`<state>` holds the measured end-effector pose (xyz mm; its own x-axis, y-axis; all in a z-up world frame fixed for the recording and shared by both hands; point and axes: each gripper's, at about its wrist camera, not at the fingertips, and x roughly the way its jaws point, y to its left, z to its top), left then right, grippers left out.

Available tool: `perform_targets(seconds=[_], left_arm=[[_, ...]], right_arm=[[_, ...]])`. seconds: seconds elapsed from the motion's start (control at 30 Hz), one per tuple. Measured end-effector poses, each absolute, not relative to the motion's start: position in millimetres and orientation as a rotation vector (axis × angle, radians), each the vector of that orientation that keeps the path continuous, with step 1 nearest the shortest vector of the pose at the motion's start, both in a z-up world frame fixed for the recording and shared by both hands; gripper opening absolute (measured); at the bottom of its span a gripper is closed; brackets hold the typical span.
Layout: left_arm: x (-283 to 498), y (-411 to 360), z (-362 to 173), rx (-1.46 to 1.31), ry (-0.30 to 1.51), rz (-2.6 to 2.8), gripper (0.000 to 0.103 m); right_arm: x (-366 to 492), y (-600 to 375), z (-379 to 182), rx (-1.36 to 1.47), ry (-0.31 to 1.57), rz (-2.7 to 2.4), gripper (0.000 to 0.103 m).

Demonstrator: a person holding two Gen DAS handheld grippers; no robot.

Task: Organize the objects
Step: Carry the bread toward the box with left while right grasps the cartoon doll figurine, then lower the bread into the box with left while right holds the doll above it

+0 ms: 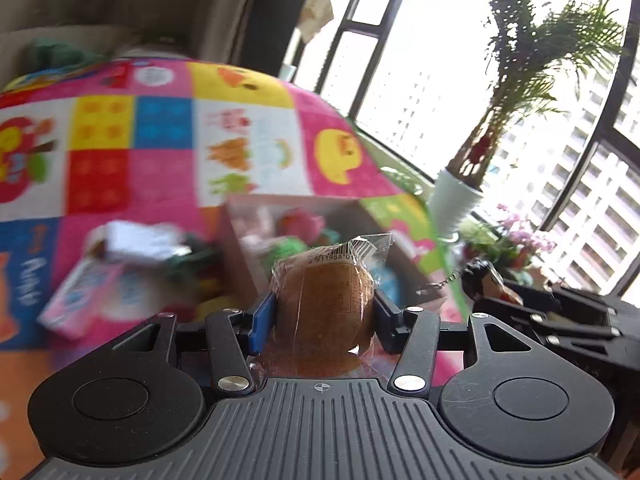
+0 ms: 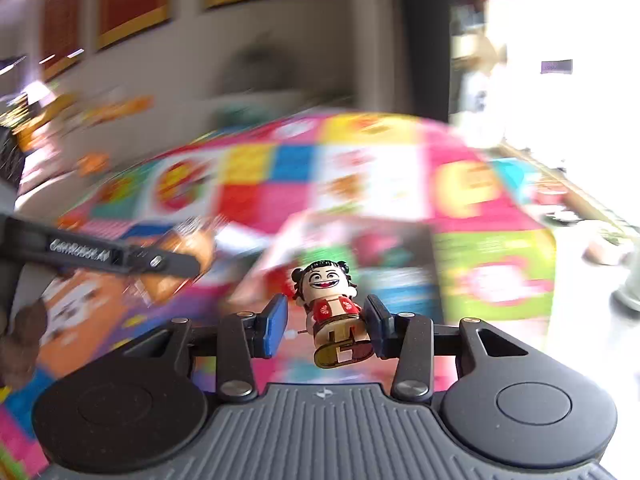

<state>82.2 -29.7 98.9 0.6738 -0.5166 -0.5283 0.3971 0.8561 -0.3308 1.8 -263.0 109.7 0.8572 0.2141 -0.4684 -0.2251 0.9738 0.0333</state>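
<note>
My left gripper (image 1: 324, 304) is shut on a brown bun in clear wrap (image 1: 324, 312), held upright between the blue pads. Behind it stands an open cardboard box (image 1: 240, 248) with several soft toys inside. My right gripper (image 2: 326, 316) is shut on a small grinning figurine in a red top (image 2: 326, 284), which tilts against the right finger, clear of the floor. In the left wrist view the figurine (image 1: 484, 278) shows at the right edge, a ball chain hanging from it. In the right wrist view the left gripper (image 2: 160, 260) reaches in from the left.
A bright patchwork play mat (image 1: 160, 128) covers the floor. A pink carton (image 1: 80, 296) and a white packet (image 1: 140, 240) lie left of the box. A potted palm in a white pot (image 1: 456, 200) stands by the large window on the right.
</note>
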Motion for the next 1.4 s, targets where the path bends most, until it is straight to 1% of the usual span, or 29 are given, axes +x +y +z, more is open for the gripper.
perform_targets(seconds=[0.13, 0.27, 0.43, 0.63, 0.73, 0.8, 0.87, 0.9, 0.93, 1.03, 1.13, 1.17, 1.23, 1.33, 1.4], left_arm=[[122.5, -79.9, 87.3, -0.265, 0.669, -0.524, 0.057], [137.2, -110.2, 68.0, -0.217, 0.773, -0.446, 0.058], [121.7, -114.3, 71.5, -0.109, 0.701, -0.449, 0.057], [116.3, -83.9, 81.3, -0.277, 0.588, -0.454, 0.057], [113.2, -80.1, 89.3, -0.313, 0.542, -0.483, 0.057], [115.9, -84.1, 92.5, -0.318, 0.543, -0.510, 0.057], [123.8, -99.9, 87.7, -0.230, 0.616, -0.499, 0.057], [127.6, -113.0, 81.8, -0.125, 0.670, -0.462, 0.057], [128.4, -124.2, 74.1, -0.037, 0.682, -0.440, 0.059], [120.7, -140.2, 58.4, 0.088, 0.622, -0.475, 0.060], [113.9, -141.3, 54.7, 0.123, 0.593, -0.520, 0.059], [112.3, -138.7, 56.8, 0.121, 0.580, -0.533, 0.057], [108.5, -129.7, 65.4, 0.076, 0.540, -0.555, 0.057], [111.6, -115.6, 80.3, -0.037, 0.478, -0.519, 0.056], [115.2, -104.5, 87.7, -0.133, 0.477, -0.506, 0.056]], right_arm=[[4.2, -295.5, 110.8, 0.047, 0.494, 0.153, 0.042], [5.4, -306.4, 103.2, 0.053, 0.506, 0.132, 0.042], [11.2, -311.7, 95.5, 0.060, 0.523, 0.133, 0.042], [29.7, -304.4, 86.8, 0.082, 0.535, 0.137, 0.042], [32.2, -306.3, 84.1, 0.093, 0.540, 0.137, 0.042], [32.3, -308.0, 85.4, 0.090, 0.536, 0.131, 0.042], [33.3, -310.1, 87.8, 0.090, 0.528, 0.126, 0.042], [33.6, -311.3, 89.2, 0.092, 0.523, 0.123, 0.042], [34.2, -312.2, 90.7, 0.093, 0.519, 0.121, 0.042], [32.8, -313.6, 93.0, 0.093, 0.509, 0.119, 0.042], [31.3, -315.5, 91.9, 0.096, 0.513, 0.119, 0.042], [31.5, -316.5, 90.9, 0.097, 0.515, 0.115, 0.042], [32.5, -319.1, 89.0, 0.107, 0.517, 0.109, 0.042], [35.3, -321.7, 85.3, 0.128, 0.523, 0.102, 0.042], [36.2, -321.9, 84.0, 0.136, 0.525, 0.099, 0.042]])
